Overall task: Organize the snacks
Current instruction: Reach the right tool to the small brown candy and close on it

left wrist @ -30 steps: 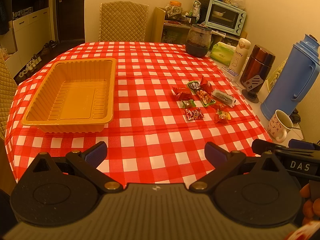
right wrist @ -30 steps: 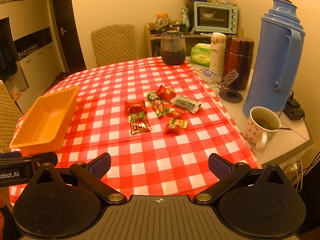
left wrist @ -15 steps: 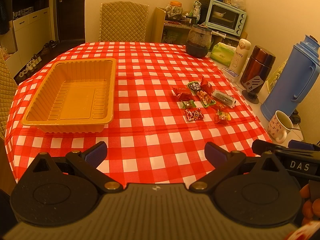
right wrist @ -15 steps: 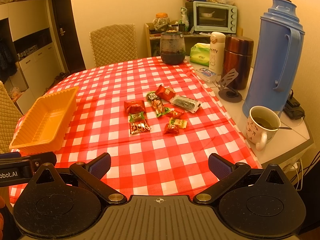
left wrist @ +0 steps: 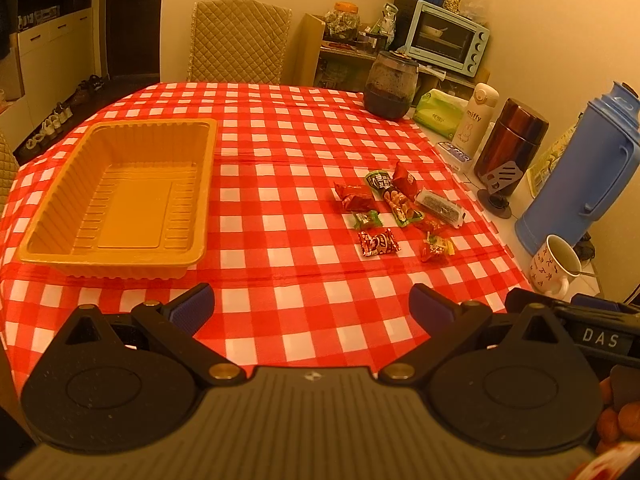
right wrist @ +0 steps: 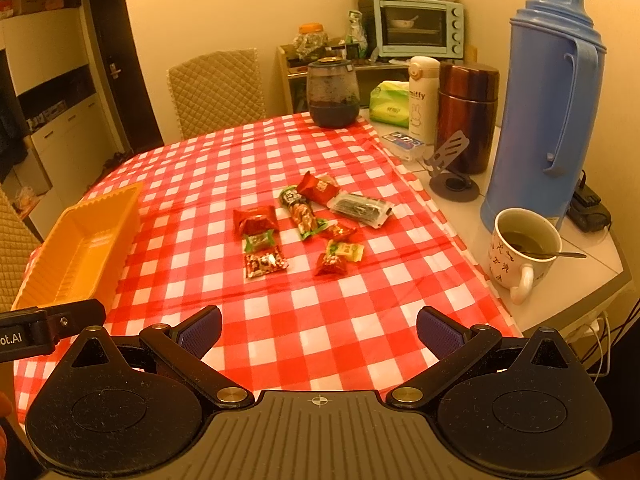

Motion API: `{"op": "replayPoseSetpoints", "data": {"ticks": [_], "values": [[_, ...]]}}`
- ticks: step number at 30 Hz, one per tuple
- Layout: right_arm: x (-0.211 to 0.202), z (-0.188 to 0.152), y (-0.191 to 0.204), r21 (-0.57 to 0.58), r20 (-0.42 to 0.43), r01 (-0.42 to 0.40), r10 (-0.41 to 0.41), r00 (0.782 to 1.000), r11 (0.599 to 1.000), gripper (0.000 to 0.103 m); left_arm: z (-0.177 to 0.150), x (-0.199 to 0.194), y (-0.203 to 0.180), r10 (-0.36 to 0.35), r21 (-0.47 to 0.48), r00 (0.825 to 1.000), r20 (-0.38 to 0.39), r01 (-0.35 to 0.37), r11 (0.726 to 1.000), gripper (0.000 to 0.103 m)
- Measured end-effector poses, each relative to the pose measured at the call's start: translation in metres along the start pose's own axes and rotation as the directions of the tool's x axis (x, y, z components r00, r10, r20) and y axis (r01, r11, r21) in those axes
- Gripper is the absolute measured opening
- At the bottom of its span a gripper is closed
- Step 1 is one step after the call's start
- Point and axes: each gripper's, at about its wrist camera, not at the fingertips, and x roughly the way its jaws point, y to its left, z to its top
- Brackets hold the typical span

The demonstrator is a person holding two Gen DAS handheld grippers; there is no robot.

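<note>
Several wrapped snacks lie in a loose cluster on the red checked tablecloth, right of centre; they also show in the right wrist view. An empty orange tray sits on the left of the table, and its end shows in the right wrist view. My left gripper is open and empty, over the table's near edge. My right gripper is open and empty, also near the front edge, well short of the snacks.
Along the right side stand a blue thermos, a mug with a spoon, a brown canister, a white bottle, a tissue pack and a dark glass jar. A quilted chair is behind the table.
Both grippers have stayed open and almost still. The left wrist view has shifted very slightly; the snacks and tray have not moved.
</note>
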Motion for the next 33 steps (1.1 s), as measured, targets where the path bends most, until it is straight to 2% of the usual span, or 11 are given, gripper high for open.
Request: {"op": "replayPoseSetpoints", "data": {"ticks": [15,19,23,25,29,33], "values": [[0.042,0.013,-0.042,0.062,0.012,0.025,-0.026,1.0,0.998,0.102,0.018,0.067,-0.011,-0.085,0.031,0.996,-0.025,0.086,0.996,0.102],[0.063,0.012,-0.049,0.05,0.015,0.015,-0.015,1.0,0.999,0.102,0.022,0.094,-0.015,-0.12,0.054,0.992,-0.042,0.122,0.991,0.092],[0.087,0.011,-0.052,0.029,0.013,-0.009,0.009,1.0,1.0,0.101,0.025,0.125,-0.024,-0.148,0.107,0.987,-0.058,0.154,0.982,0.088],[0.101,0.011,-0.053,0.014,0.006,-0.021,0.021,1.0,1.0,0.087,0.026,0.14,-0.03,-0.156,0.145,0.986,-0.063,0.164,0.976,0.084],[0.129,0.009,-0.055,-0.008,-0.018,-0.045,0.045,0.999,0.999,0.082,0.028,0.17,-0.037,-0.177,0.2,0.981,-0.076,0.189,0.961,0.077],[0.151,0.009,-0.052,-0.051,-0.025,-0.063,0.062,0.998,0.997,0.074,0.031,0.196,-0.046,-0.201,0.289,0.974,-0.103,0.223,0.931,0.063]]}}
